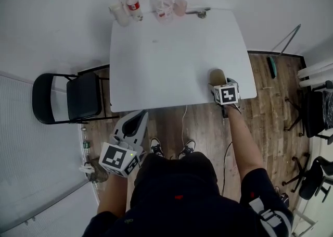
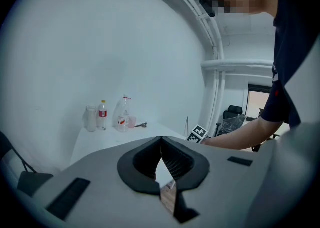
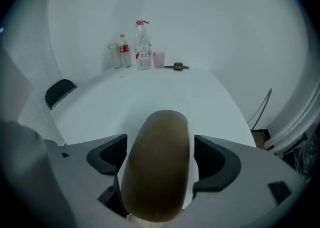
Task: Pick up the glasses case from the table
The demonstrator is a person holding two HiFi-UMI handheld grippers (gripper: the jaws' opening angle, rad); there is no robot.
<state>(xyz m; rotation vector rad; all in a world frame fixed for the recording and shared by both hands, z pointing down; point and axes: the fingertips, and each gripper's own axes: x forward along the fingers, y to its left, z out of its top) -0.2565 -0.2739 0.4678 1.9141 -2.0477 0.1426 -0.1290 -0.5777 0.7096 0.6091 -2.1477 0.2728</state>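
The brown, rounded glasses case [image 1: 217, 76] lies on the white table [image 1: 171, 59] at its near right edge. My right gripper [image 1: 219, 81] is lowered over it, jaws wide. In the right gripper view the case [image 3: 157, 167] fills the space between the two dark pads [image 3: 212, 159], with a thin strip of table showing beside it, so the pads do not press on it. My left gripper [image 1: 138, 120] hangs off the table's near left corner, above the wooden floor. Its jaws meet tip to tip [image 2: 161, 139] with nothing between them.
Along the table's far edge stand two bottles [image 1: 133, 4], a larger clear jug [image 1: 162, 0], a pink cup [image 1: 180, 6] and a small dark tool [image 1: 201, 14]. A black folding chair [image 1: 67, 98] is at the left, office chairs [image 1: 317, 111] at the right.
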